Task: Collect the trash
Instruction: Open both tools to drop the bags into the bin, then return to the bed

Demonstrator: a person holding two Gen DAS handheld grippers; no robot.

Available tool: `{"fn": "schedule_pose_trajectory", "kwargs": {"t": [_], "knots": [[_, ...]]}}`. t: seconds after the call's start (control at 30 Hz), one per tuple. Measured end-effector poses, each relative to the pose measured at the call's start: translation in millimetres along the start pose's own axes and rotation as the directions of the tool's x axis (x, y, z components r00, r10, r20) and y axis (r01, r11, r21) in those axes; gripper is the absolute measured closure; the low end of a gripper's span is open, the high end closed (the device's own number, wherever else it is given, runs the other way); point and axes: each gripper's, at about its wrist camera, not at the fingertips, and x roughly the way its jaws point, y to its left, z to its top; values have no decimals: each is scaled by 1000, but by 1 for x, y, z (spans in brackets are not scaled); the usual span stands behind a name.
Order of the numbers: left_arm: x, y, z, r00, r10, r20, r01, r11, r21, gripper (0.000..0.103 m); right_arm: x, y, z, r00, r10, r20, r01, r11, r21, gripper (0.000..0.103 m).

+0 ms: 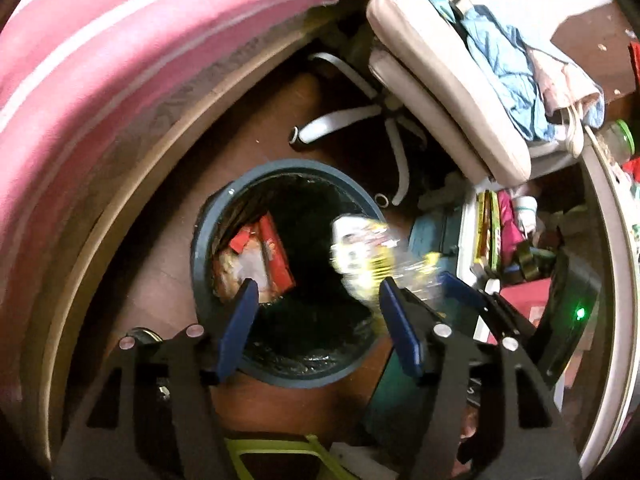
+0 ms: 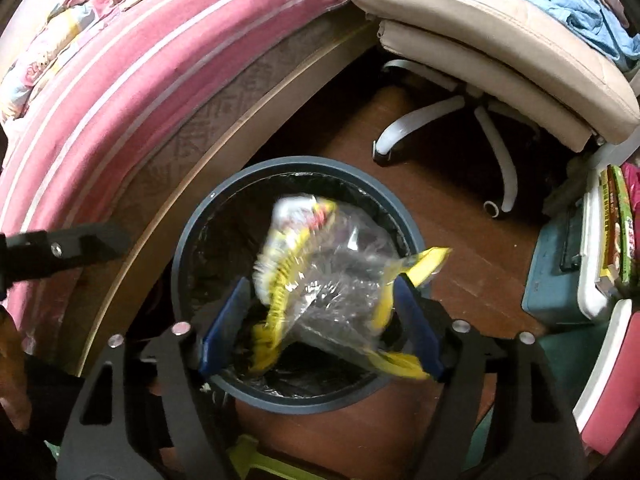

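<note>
So the trash here is a crinkly clear plastic wrapper [image 2: 332, 276] with yellow edges and some print on it, and it's sitting right above the open mouth of the dark blue bin [image 2: 200, 248], between the jaws of the right gripper [image 2: 320, 328]. Those jaws are spread wide and the wrapper looks blurred and loose, so I'd say it isn't pinched at all, though one yellow corner seems to brush the right-hand pad and I can't tell if it's snagged there. This kind of film is basically weightless, floppy and slick, nothing to break, but it springs back and drifts, so if it needs regrabbing I'd go for a bunched yellow seam rather than the smooth clear middle. The left gripper [image 1: 316, 324] is also over the bin with its jaws well apart and nothing between them. Inside the bin there's a black liner and a red snack packet [image 1: 272, 256] already lying against the side. Around it: a pink striped mattress [image 2: 132, 80] and bed frame close on one side, a beige office chair [image 2: 492, 48] with its white wheeled legs just beyond, clothes [image 1: 500, 64] piled on it, and a teal box [image 2: 560, 272] plus stacked books off to the other side. Nothing blocks the bin mouth, just tight quarters.
</note>
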Motion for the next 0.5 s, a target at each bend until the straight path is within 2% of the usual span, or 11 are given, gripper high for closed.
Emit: {"fn": "schedule_pose_trajectory", "kwargs": {"t": [0.17, 0.3, 0.4, 0.5], "knots": [[-19, 9, 1, 999, 6, 53, -4, 999, -41, 39, -11, 3, -1, 999, -32, 29, 33, 999, -18, 20], [-41, 8, -2, 993, 28, 116, -23, 999, -44, 36, -37, 16, 3, 993, -18, 118, 23, 999, -46, 19], [-69, 8, -8, 981, 60, 186, -51, 997, -50, 31, -67, 37, 9, 975, -2, 223, 24, 995, -94, 19], [-104, 9, -15, 961, 52, 272, -34, 997, -71, 28, -95, 63, 17, 948, -30, 316, 74, 989, -127, 19]]}}
